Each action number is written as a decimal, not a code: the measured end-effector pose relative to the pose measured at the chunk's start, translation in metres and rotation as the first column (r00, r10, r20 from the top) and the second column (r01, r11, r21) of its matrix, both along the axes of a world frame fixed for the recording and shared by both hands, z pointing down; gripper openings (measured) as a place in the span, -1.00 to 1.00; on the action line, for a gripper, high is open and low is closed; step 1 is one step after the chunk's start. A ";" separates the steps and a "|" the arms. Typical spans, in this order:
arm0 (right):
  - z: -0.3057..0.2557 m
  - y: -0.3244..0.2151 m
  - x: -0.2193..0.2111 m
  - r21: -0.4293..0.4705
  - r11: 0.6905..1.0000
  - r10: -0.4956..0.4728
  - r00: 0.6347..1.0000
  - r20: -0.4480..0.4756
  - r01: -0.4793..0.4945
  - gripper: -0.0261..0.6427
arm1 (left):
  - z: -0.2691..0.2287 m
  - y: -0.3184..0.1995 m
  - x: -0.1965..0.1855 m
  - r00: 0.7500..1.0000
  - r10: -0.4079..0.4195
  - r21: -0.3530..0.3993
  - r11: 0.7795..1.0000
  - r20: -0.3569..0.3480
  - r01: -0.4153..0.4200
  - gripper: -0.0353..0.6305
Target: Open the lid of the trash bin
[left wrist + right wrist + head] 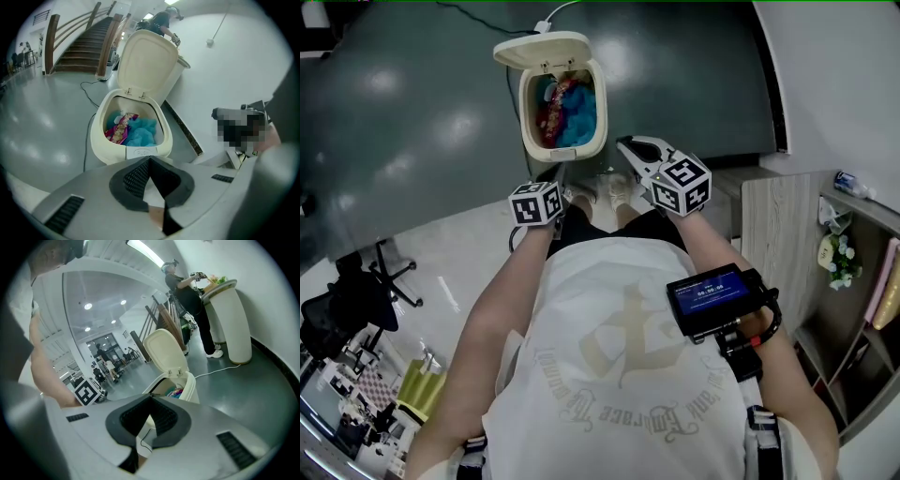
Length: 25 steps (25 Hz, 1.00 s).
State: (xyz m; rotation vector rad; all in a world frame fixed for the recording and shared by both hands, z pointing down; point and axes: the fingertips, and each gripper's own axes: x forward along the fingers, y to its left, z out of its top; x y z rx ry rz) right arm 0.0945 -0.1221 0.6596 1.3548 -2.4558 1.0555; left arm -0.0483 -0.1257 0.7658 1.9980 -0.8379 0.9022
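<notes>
Left gripper (149, 161) and right gripper (150, 398), both closed and empty, hung near the trash bin (563, 152), whose lid (542, 49) stood up open; a bump could drop it shut.

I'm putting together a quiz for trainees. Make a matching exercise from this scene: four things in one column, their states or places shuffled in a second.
1 lid
2 bin
3 left gripper
4 cable

a shut, empty
b lying on the floor
c swung up, open
d holds blue and pink rubbish

Pairs: 1-c, 2-d, 3-a, 4-b
</notes>
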 end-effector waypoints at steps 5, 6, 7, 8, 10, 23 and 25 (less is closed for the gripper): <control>-0.009 -0.004 -0.001 0.020 1.000 -0.013 1.000 -0.004 0.013 -0.90 | -0.022 -0.003 -0.002 0.999 -0.018 0.060 0.998 -0.027 0.020 -0.85; -0.012 -0.006 -0.002 0.025 1.000 -0.017 1.000 -0.004 0.017 -0.90 | -0.028 -0.005 -0.003 0.999 -0.024 0.073 0.997 -0.035 0.026 -0.85; -0.014 -0.007 -0.004 0.030 0.999 -0.022 1.000 -0.004 0.022 -0.90 | -0.034 -0.006 -0.004 0.999 -0.030 0.086 0.996 -0.045 0.034 -0.85; -0.017 -0.009 -0.006 0.036 0.999 -0.029 1.000 -0.005 0.029 -0.90 | -0.040 -0.009 -0.005 0.998 -0.038 0.099 0.994 -0.056 0.044 -0.85; -0.024 -0.014 -0.009 0.053 0.998 -0.045 0.999 -0.007 0.045 -0.90 | -0.053 -0.014 -0.005 0.995 -0.055 0.126 0.990 -0.082 0.065 -0.85; -0.072 -0.027 -0.037 0.140 0.980 -0.141 0.990 -0.015 0.142 -0.90 | -0.134 -0.014 -0.024 0.977 -0.101 0.271 0.950 -0.190 0.151 -0.85; -0.079 -0.027 -0.040 0.154 0.975 -0.156 0.988 -0.020 0.157 -0.91 | -0.141 -0.014 -0.028 0.973 -0.114 0.283 0.944 -0.200 0.169 -0.85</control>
